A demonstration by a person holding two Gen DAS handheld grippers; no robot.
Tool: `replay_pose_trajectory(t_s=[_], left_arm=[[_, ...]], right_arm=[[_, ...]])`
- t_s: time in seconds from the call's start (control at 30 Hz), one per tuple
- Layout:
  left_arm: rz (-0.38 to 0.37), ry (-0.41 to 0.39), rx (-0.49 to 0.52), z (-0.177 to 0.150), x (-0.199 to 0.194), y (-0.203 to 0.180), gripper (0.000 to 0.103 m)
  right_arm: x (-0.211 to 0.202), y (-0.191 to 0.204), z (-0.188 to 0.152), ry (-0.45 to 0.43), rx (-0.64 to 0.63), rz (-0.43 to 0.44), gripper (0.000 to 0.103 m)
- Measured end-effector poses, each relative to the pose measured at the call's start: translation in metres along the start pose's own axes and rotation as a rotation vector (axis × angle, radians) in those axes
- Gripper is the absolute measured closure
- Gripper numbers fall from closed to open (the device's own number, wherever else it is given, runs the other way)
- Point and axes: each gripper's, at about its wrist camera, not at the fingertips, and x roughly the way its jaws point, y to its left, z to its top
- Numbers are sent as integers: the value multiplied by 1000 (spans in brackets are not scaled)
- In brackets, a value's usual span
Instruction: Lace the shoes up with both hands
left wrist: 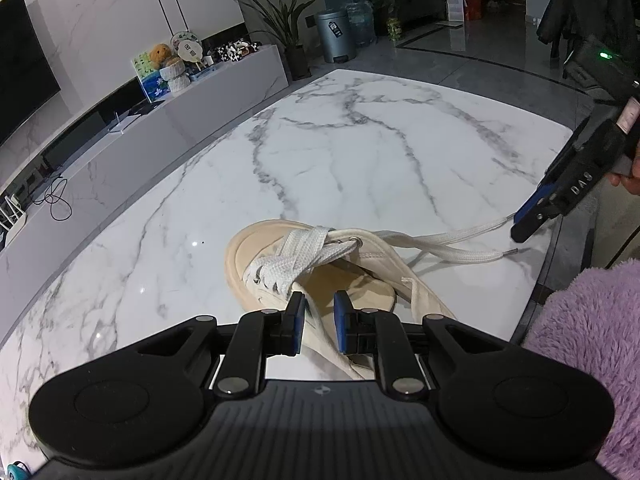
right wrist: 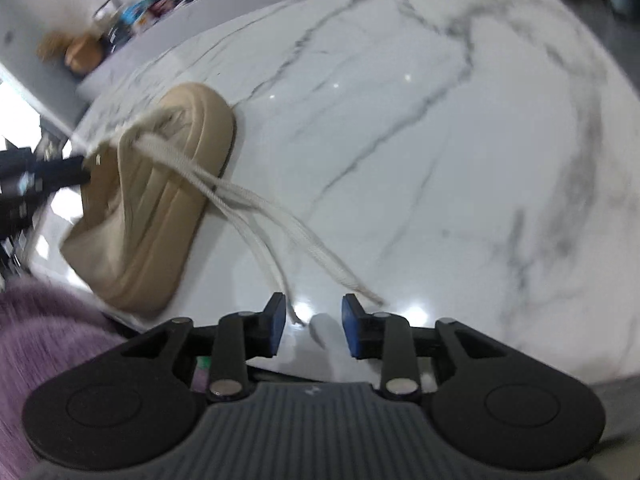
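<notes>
Shoe [left wrist: 320, 280]: light, soft canvas. Laces [left wrist: 440, 246]: limp, flat; take near the tips beside the shoe. Left claw [left wrist: 319, 320], right claw [right wrist: 314, 330]: both spread, empty.

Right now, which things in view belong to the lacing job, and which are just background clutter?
Job: shoe, two loose lace ends, left gripper, right gripper.

Lying about: teddy bear, grey bin, water bottle, potted plant, jacket.
</notes>
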Motion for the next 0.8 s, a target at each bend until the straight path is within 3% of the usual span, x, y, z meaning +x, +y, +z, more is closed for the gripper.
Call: replay_pose_trajectory(t_s=[0.23, 0.37, 0.8], left_arm=[[1, -15, -4, -1, -2, -1, 89], [-4, -20, -11, -2, -1, 1, 89], [-23, -38, -27, -6, 0, 6, 89]], right_arm=[[10, -14, 6, 25, 278, 54, 70], [10, -19, 16, -2, 362, 2, 70], [45, 18, 79, -95, 377, -218, 71]])
